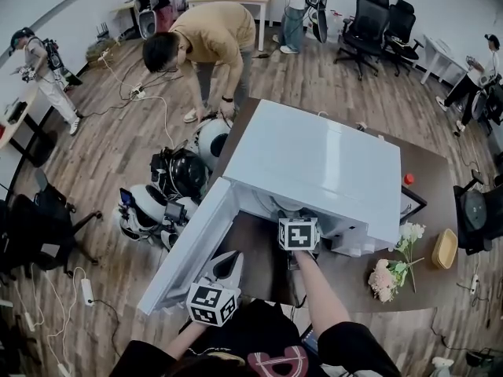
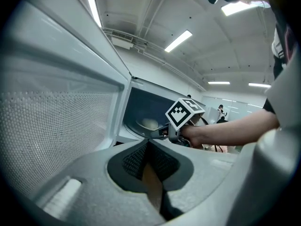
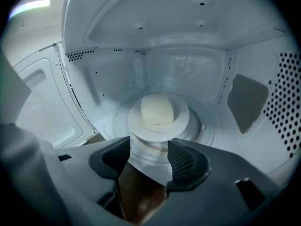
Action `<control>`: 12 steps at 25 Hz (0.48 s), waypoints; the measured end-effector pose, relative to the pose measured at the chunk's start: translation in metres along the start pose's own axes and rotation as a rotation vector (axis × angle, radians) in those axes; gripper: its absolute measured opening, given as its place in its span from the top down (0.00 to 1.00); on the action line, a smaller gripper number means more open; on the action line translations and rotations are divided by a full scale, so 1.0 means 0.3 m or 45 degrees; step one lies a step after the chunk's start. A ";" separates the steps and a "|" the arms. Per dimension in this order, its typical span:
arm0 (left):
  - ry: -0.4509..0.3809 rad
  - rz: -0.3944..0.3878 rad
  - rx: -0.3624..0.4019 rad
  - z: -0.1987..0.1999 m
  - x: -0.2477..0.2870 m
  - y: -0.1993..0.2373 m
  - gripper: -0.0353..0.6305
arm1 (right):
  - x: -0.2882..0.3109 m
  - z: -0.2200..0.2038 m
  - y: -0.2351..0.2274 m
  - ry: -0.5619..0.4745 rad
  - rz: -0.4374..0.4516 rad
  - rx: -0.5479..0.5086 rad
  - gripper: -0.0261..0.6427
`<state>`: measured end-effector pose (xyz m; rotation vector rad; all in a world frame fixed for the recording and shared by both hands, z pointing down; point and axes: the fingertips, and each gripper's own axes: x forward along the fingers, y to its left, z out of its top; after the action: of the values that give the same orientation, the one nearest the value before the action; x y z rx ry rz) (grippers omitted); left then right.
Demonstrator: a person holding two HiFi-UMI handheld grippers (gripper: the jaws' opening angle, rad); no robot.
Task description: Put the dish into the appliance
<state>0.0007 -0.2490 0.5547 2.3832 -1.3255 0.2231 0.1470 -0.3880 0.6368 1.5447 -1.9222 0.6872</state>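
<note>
already one dish (image 3: 159,122) sits inside one microwave (image 1: 314,159), right tongs (image 3: 148,150) apart near it, left tongs (image 2: 148,146) pressed together.

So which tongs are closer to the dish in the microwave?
Right. The right tongs stand open just before the dish inside the microwave; the left tongs are outside by the open door.

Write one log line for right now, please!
dish: on turntable inside microwave | door: open | right gripper: open, empty, facing dish | left gripper: shut, empty, beside door
</note>
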 end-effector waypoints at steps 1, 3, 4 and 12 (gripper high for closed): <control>0.000 0.001 0.000 0.000 0.000 0.001 0.93 | 0.000 -0.004 -0.002 0.021 -0.008 -0.019 0.59; -0.002 -0.002 0.000 0.004 0.003 0.002 0.93 | -0.006 -0.005 -0.007 0.064 -0.021 -0.053 0.60; -0.004 -0.004 -0.001 0.007 0.005 0.002 0.93 | -0.014 -0.001 -0.010 0.081 -0.025 -0.064 0.61; 0.004 -0.030 0.001 0.002 0.026 -0.010 0.93 | -0.039 -0.019 -0.036 0.113 -0.055 0.059 0.65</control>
<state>0.0073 -0.2538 0.5559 2.3969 -1.2952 0.2209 0.1601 -0.3782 0.6328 1.5531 -1.8143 0.7738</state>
